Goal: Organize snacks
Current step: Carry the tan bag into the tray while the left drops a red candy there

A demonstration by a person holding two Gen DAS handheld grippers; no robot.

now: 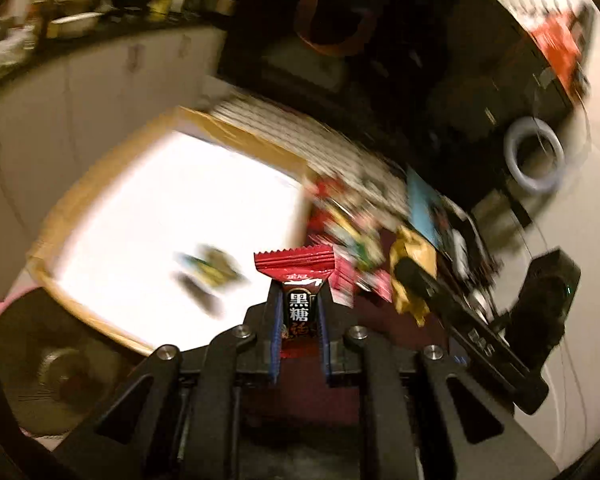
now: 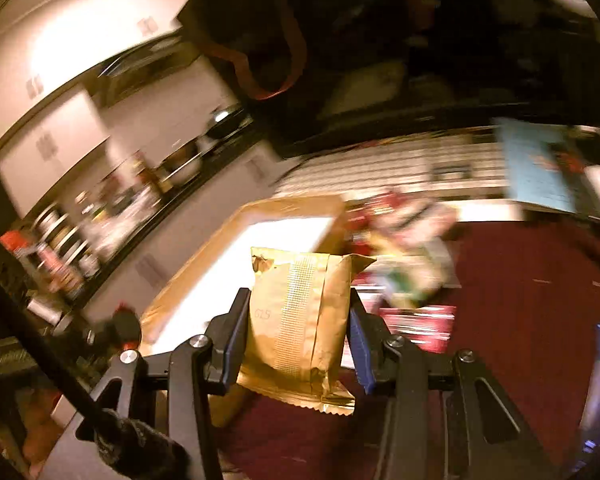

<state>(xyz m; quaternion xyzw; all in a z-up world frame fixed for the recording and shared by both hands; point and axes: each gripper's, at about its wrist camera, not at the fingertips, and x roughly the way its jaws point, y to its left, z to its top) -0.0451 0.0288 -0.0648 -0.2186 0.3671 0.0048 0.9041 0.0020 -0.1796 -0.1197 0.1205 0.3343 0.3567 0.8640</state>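
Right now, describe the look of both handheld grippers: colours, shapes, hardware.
The left gripper and the right gripper match: matte black angular linkage arms with triangular cut-outs, joined by round silver bolt heads. Each has two narrow black fingers lined with blue pads. No cables or sleeves show clearly. A black-gloved hand appears at the right view's lower left.

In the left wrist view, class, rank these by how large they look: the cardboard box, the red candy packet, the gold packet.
1. cardboard box, by far the largest.
2-3. red candy packet and gold packet look alike; the red one, in the left gripper, is nearer, so unranked.
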